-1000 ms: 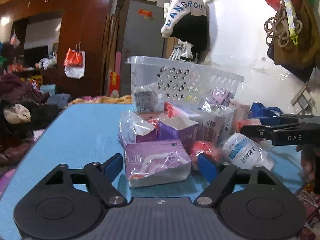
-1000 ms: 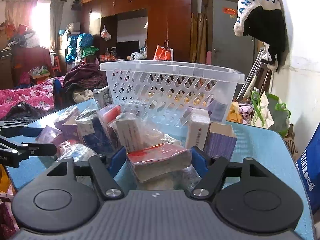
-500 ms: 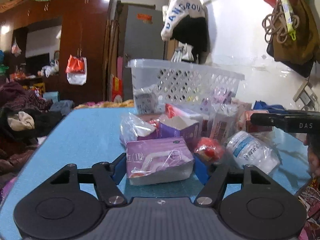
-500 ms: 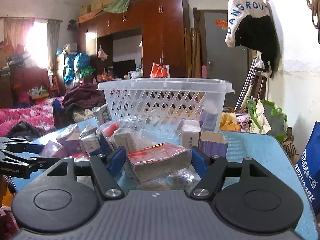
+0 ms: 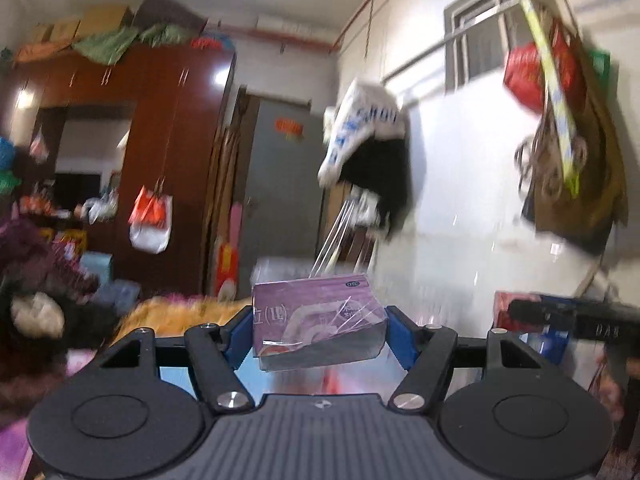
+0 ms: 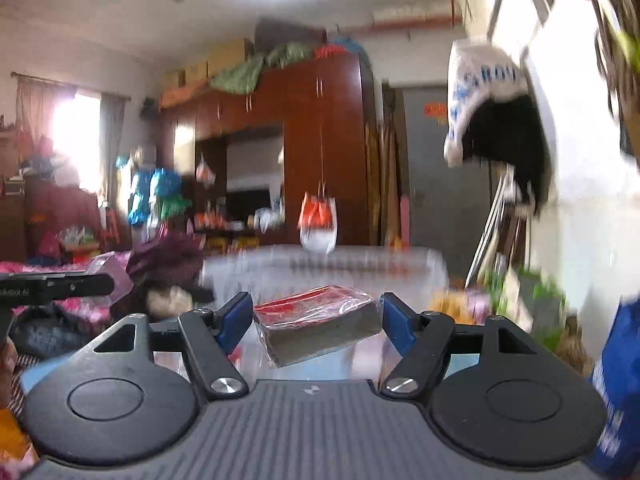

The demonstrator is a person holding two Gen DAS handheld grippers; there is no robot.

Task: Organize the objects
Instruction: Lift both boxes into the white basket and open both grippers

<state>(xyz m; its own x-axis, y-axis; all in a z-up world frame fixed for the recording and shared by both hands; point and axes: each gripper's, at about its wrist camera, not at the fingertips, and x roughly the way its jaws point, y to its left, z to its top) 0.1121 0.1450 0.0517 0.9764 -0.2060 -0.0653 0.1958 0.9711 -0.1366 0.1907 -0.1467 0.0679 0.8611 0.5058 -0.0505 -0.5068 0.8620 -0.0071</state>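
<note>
My left hand-held gripper (image 5: 319, 332) is clamped on a purple box (image 5: 318, 320) wrapped in clear film; both blue pads press its short ends and the box sits level between them, clear of any surface. Behind it I can just make out the blurred rim of the white basket (image 5: 280, 268), low in the left view. Off to the right in that view, the dark finger of my other tool (image 5: 576, 316) juts in at about the same height.

My right hand-held gripper (image 6: 316, 322) is clamped on a flat packet with a red top (image 6: 320, 320), also film-wrapped. The packet is tilted, its near-left corner dipping lower, and it hangs free between the blue pads. Directly beyond it stands the white basket (image 6: 320, 268), smeared by motion blur, so I cannot tell what lies inside. At the left edge of this view the left tool's finger (image 6: 56, 286) shows with the purple box (image 6: 110, 276) beside it.

A strip of the blue counter (image 6: 40, 372) shows beneath the right tool's frame.
</note>
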